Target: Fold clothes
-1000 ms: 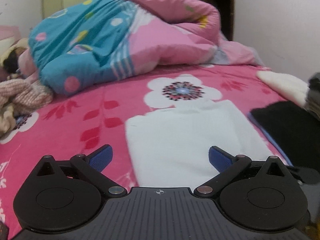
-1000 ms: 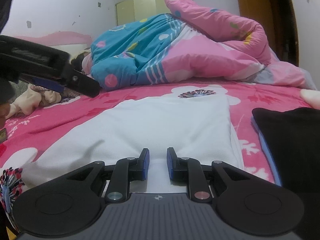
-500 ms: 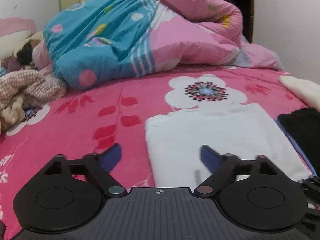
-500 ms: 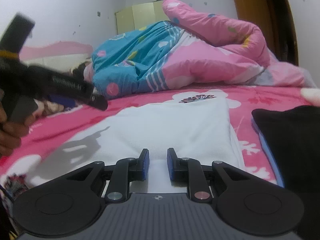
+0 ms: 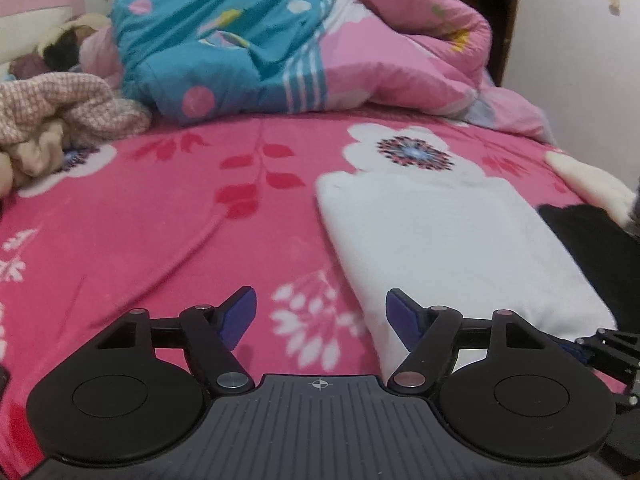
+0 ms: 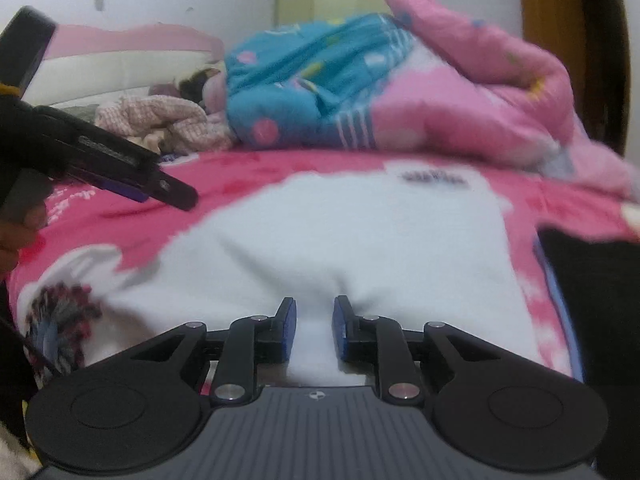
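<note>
A folded white garment [image 5: 440, 240] lies flat on the pink flowered bedsheet [image 5: 160, 220]. My left gripper [image 5: 320, 312] is open and low over the sheet at the garment's near left corner. Its right finger is above the cloth's edge and its left finger above bare sheet. In the right wrist view the white garment [image 6: 340, 232] fills the middle, and my right gripper [image 6: 315, 322] is shut on its near edge, where the cloth puckers around the pads. The left gripper [image 6: 160, 184] shows at the upper left, held by a hand [image 6: 16, 232].
A black garment [image 5: 592, 248] lies right of the white one, also seen as a black garment [image 6: 592, 280]. A blue and pink quilt [image 5: 280, 40] is heaped at the bed's far end. A pile of pink checked clothes [image 5: 60, 100] sits at the far left. A cream cloth [image 5: 588, 180] lies by the right wall.
My left gripper has slid left off the white garment toward its left edge, and its jaws have narrowed somewhat. The right gripper stays clamped; the cloth now puckers at its pads.
</note>
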`<action>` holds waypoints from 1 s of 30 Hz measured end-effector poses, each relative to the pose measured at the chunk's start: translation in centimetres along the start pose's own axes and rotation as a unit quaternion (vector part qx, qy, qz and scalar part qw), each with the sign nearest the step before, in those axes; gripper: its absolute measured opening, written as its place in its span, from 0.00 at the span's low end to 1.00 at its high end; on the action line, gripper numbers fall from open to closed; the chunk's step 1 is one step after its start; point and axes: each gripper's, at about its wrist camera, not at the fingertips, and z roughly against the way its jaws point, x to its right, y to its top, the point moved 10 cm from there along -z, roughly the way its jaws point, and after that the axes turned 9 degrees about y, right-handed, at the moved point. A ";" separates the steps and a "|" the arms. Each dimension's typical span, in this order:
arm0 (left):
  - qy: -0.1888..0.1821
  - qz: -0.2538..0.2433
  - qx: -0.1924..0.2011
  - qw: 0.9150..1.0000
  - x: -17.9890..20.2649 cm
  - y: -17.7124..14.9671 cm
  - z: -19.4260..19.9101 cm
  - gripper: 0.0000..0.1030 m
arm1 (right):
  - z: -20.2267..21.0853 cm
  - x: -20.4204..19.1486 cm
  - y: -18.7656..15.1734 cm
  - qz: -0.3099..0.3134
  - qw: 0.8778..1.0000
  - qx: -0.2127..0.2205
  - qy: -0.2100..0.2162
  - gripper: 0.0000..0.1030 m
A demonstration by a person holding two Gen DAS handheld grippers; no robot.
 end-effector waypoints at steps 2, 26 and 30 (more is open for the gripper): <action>-0.020 -0.006 0.002 1.000 0.5 -0.4 0.4 0.70 | 1.7 0.5 -1.0 -0.013 1.000 -0.009 -0.010 0.20; -0.066 -0.081 -0.029 0.994 2.5 -6.3 0.9 0.79 | 4.3 4.1 -1.0 -0.048 0.997 0.015 -0.066 0.21; -0.064 -0.081 -0.029 0.994 2.3 -6.5 0.7 0.83 | 5.6 5.3 -2.2 -0.070 0.995 0.021 -0.074 0.21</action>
